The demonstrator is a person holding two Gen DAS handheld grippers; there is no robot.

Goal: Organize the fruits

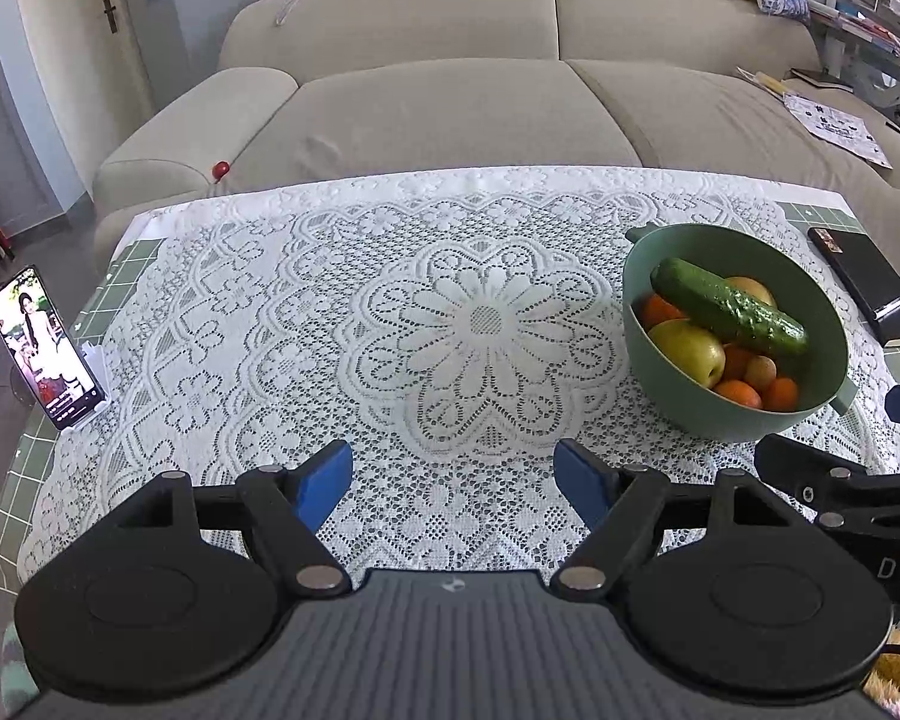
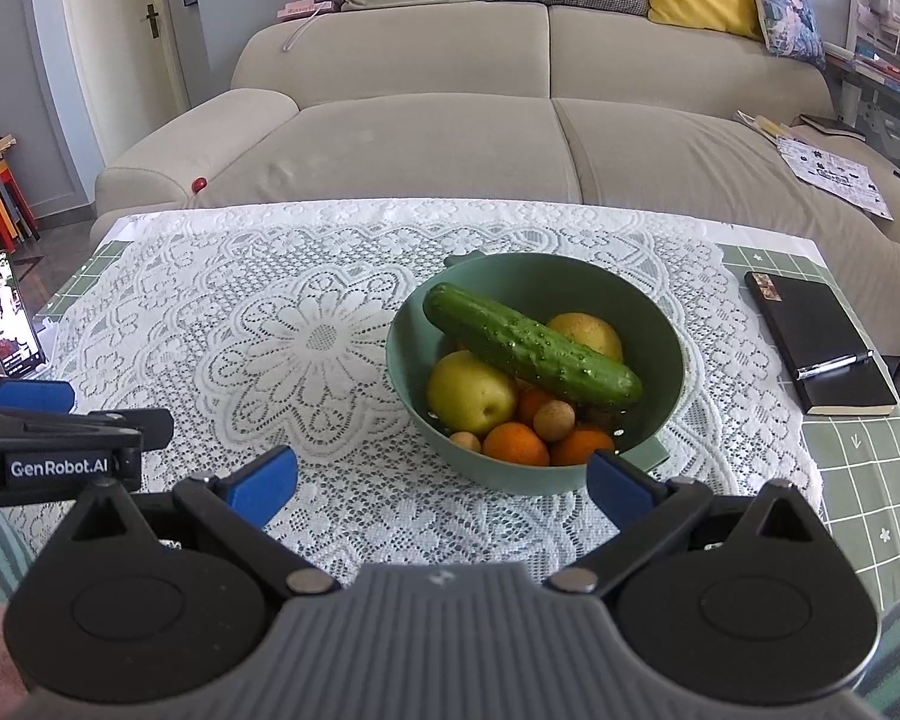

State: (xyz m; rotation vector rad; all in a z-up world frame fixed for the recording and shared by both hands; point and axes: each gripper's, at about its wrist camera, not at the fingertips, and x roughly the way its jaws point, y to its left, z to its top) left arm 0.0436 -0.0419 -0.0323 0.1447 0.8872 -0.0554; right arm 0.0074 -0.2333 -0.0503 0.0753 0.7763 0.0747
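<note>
A green bowl [image 2: 660, 324] [image 1: 822, 312] stands on the lace cloth at the right of the table. Across its top lies a cucumber [image 2: 528, 351] [image 1: 729, 306], over two yellow apples [image 2: 471, 393] [image 1: 687, 351], several oranges [image 2: 515, 443] and small brown fruits [image 2: 554, 420]. My right gripper [image 2: 441, 489] is open, low over the cloth just in front of the bowl, holding nothing. My left gripper [image 1: 453, 483] is open too, over the cloth's middle front, left of the bowl and empty.
A black notebook with a pen [image 2: 816, 342] lies right of the bowl. A phone on a stand [image 1: 45, 348] sits at the table's left edge. A beige sofa [image 1: 450, 114] runs behind the table, with a small red ball [image 1: 221, 168] on it.
</note>
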